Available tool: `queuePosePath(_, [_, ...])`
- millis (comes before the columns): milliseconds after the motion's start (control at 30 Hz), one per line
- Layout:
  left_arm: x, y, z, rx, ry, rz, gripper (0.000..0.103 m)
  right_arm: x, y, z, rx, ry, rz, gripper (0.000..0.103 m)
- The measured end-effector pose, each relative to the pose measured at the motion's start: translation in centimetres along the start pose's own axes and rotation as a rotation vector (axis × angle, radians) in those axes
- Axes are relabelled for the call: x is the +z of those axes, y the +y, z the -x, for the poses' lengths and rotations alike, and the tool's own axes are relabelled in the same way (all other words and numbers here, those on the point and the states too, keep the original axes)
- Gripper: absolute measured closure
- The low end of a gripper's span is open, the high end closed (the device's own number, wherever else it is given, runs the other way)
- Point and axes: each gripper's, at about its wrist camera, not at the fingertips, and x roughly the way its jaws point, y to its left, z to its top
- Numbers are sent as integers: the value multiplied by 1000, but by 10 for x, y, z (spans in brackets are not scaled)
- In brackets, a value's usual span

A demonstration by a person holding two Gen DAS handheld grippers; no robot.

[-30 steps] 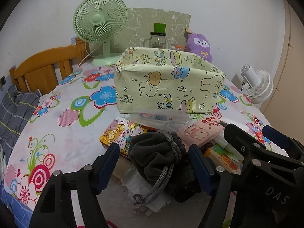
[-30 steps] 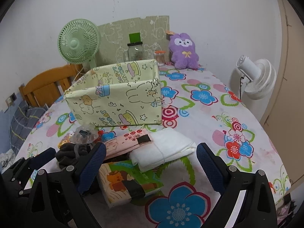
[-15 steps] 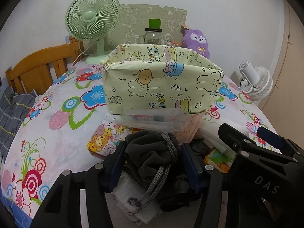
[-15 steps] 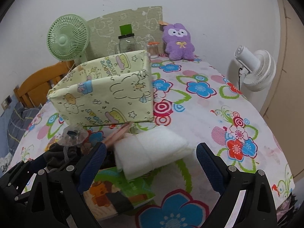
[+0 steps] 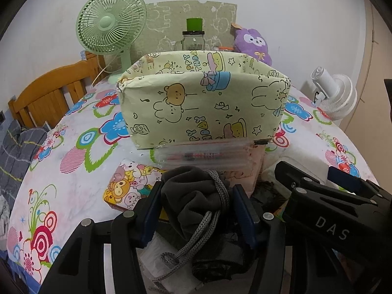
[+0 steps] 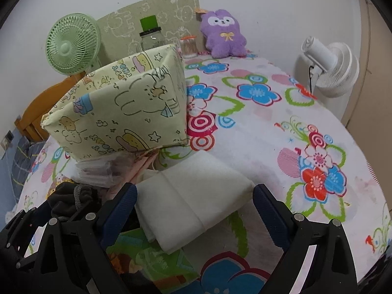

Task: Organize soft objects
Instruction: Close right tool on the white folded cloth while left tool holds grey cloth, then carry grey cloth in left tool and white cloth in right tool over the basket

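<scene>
My left gripper (image 5: 197,204) is shut on a dark grey drawstring pouch (image 5: 193,196) that lies on the pile in front of the open yellow cartoon-print box (image 5: 203,105). A clear plastic packet (image 5: 205,154) lies between pouch and box. My right gripper (image 6: 194,205) is open, its fingers on either side of a folded white cloth (image 6: 193,196) on the floral table. The pouch (image 6: 73,196) and box (image 6: 122,107) also show in the right wrist view. The right gripper's body (image 5: 325,210) shows in the left wrist view.
A cartoon tissue pack (image 5: 127,188) and a green packet (image 6: 152,262) lie near the grippers. At the back stand a green fan (image 5: 110,27), a glass jar (image 5: 193,40) and a purple plush (image 6: 224,34). A white fan (image 6: 328,66) and a wooden chair (image 5: 51,90) flank the table.
My left gripper has closed on the grey pouch. My right gripper has moved forward, so the white cloth now lies between its open fingers.
</scene>
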Motion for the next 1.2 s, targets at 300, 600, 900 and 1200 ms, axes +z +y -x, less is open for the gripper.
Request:
queuePosePath(300, [0,-5,-3,5,8,-22,46,-1,9,-1,30,14,20,43])
queuePosePath(600, [1,-3,2,-29,7,-5,50,-1,17,10,32,-8,40,74])
queuePosePath(900, [5,-1,18,-40,-32,11,52,4,21,29,20,-54,47,79])
queuePosePath(1200, [14,-2,38,-41,-78,16,53,12,28,54,23,-110,62,79])
